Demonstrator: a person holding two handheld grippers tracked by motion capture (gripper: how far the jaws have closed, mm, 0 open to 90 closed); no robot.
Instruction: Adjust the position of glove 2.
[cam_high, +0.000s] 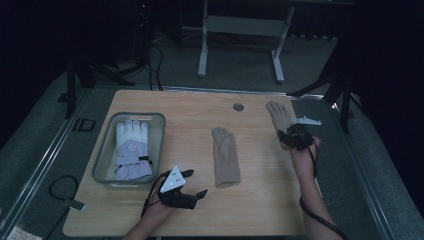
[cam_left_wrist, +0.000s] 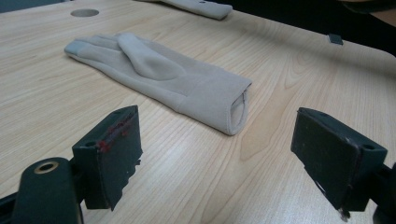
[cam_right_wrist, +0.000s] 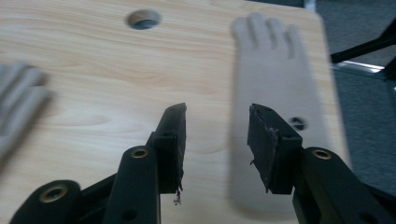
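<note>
A beige knit glove (cam_high: 225, 156) lies flat mid-table, fingers pointing away from me. My left gripper (cam_high: 196, 182) hovers near its cuff, to the left and towards the front edge. In the left gripper view my left gripper (cam_left_wrist: 217, 135) has its jaws spread wide, open and empty, and the glove (cam_left_wrist: 163, 77) lies just ahead, cuff towards me. A second beige glove (cam_high: 279, 116) lies at the far right. My right gripper (cam_high: 289, 134) is over its cuff end. In the right gripper view my right gripper (cam_right_wrist: 217, 116) is open and low over the left edge of this glove (cam_right_wrist: 275, 79), gripping nothing.
A clear plastic bin (cam_high: 102, 161) at the table's left holds a white and lavender padded glove (cam_high: 131, 147). A round cable hole (cam_high: 238, 107) sits near the far edge. The second glove lies close to the table's right edge (cam_high: 299, 165). A desk frame stands beyond on the floor.
</note>
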